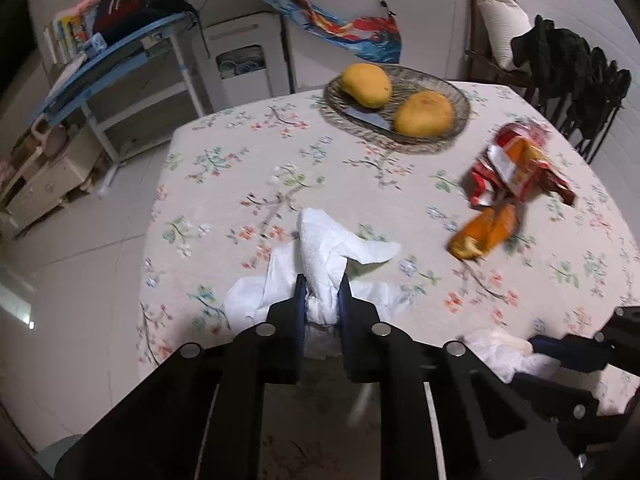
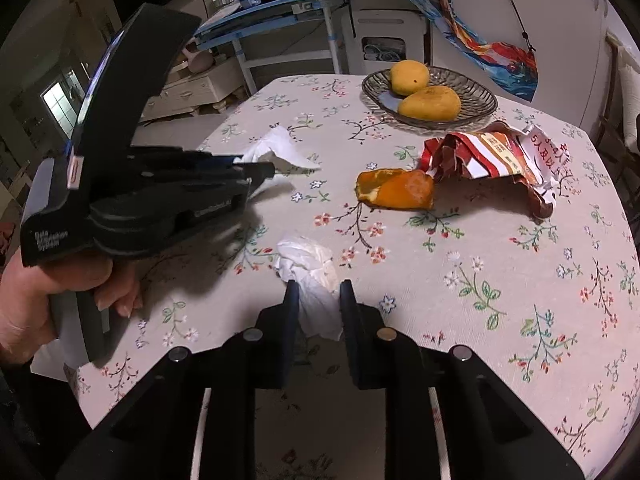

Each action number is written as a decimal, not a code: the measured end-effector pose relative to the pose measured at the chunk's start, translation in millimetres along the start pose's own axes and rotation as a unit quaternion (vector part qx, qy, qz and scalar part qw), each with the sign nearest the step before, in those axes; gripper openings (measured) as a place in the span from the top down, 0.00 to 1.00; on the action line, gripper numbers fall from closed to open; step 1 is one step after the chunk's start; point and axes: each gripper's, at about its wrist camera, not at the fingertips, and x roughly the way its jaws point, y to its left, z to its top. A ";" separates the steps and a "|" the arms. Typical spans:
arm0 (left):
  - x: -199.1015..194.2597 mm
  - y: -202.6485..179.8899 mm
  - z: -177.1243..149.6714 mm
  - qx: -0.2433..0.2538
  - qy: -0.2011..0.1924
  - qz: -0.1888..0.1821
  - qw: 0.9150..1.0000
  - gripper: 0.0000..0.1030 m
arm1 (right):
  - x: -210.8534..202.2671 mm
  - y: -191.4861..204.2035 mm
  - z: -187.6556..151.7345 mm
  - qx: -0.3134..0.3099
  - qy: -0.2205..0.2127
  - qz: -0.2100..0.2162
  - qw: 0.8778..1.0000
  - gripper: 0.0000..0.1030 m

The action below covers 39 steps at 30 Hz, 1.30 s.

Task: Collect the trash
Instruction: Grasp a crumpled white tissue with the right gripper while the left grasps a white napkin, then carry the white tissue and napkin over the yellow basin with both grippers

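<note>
My left gripper (image 1: 322, 286) is shut on a crumpled white tissue (image 1: 328, 248) above the flowered tablecloth (image 1: 248, 152); it also shows in the right wrist view (image 2: 260, 170) with that tissue (image 2: 276, 148). My right gripper (image 2: 319, 292) is shut on a second white tissue (image 2: 308, 268), which also shows in the left wrist view (image 1: 500, 348). A red and white snack wrapper (image 2: 492, 160) and an orange wrapper (image 2: 396, 190) lie on the table further out, also in the left wrist view (image 1: 516, 164) (image 1: 484, 232).
A glass dish (image 2: 476, 96) with two mangoes (image 2: 430, 104) stands at the table's far side. A chair with black clothes (image 1: 568, 64) is at the right. A blue desk (image 1: 120, 60) and a white cabinet (image 1: 240, 60) stand beyond the table.
</note>
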 end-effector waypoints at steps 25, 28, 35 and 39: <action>-125.2 -7.2 -60.4 -0.066 -0.072 -0.005 0.995 0.87 | -84.2 -24.6 -44.6 0.096 -0.078 0.030 0.992 0.79; -132.9 -13.7 -66.7 -0.061 -0.078 -0.002 0.995 0.87 | -85.2 -22.1 -48.9 0.093 -0.079 0.032 0.992 0.79; -145.8 -26.4 -77.2 -0.043 -0.085 0.005 0.995 0.86 | -85.6 -18.0 -54.2 0.090 -0.081 0.037 0.992 0.79; -150.7 -30.9 -82.4 -0.041 -0.088 0.004 0.995 0.86 | -89.1 -15.3 -59.3 0.088 -0.083 0.039 0.992 0.79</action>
